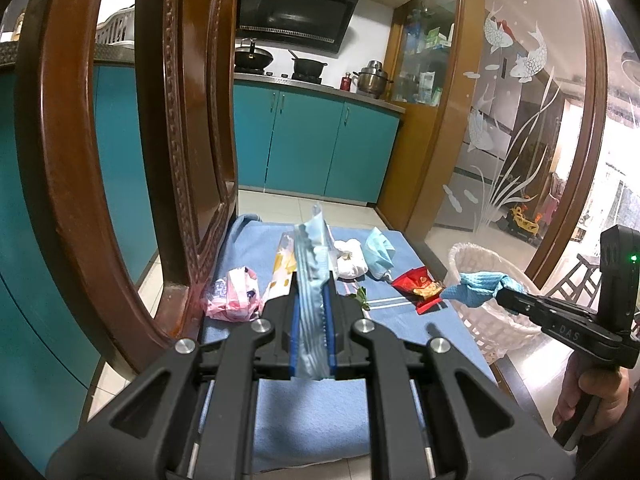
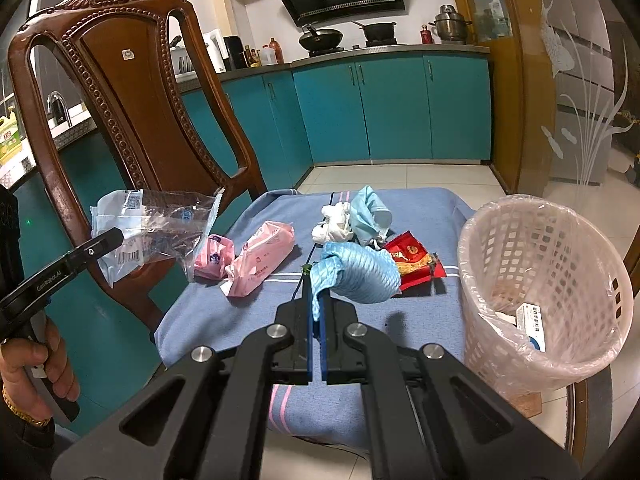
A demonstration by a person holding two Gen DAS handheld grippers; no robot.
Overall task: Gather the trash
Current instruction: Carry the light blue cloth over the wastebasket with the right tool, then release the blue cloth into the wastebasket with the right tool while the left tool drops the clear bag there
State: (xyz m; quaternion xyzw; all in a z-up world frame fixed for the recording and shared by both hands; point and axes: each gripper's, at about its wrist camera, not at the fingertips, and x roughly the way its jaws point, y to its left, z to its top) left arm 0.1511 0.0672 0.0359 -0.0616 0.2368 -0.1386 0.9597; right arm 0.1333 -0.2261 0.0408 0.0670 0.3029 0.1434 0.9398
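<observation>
My left gripper [image 1: 313, 292] is shut on a clear plastic wrapper [image 1: 314, 272], held above the blue towel [image 1: 304, 408]; the wrapper also shows in the right wrist view [image 2: 152, 232]. My right gripper [image 2: 318, 296] is shut on a crumpled blue cloth [image 2: 360, 276], seen in the left wrist view [image 1: 476, 286] at the rim of the white basket [image 1: 492, 320]. On the towel lie pink packets [image 2: 248, 260], a white tissue wad [image 2: 334, 222], a blue face mask [image 2: 370, 214] and a red wrapper [image 2: 416, 260].
A wooden chair [image 2: 132, 112] stands left of the towel. The lined basket [image 2: 540, 280] holds some trash and stands right of the towel. Teal kitchen cabinets [image 2: 380, 112] are behind. A glass partition [image 1: 516, 120] is at right.
</observation>
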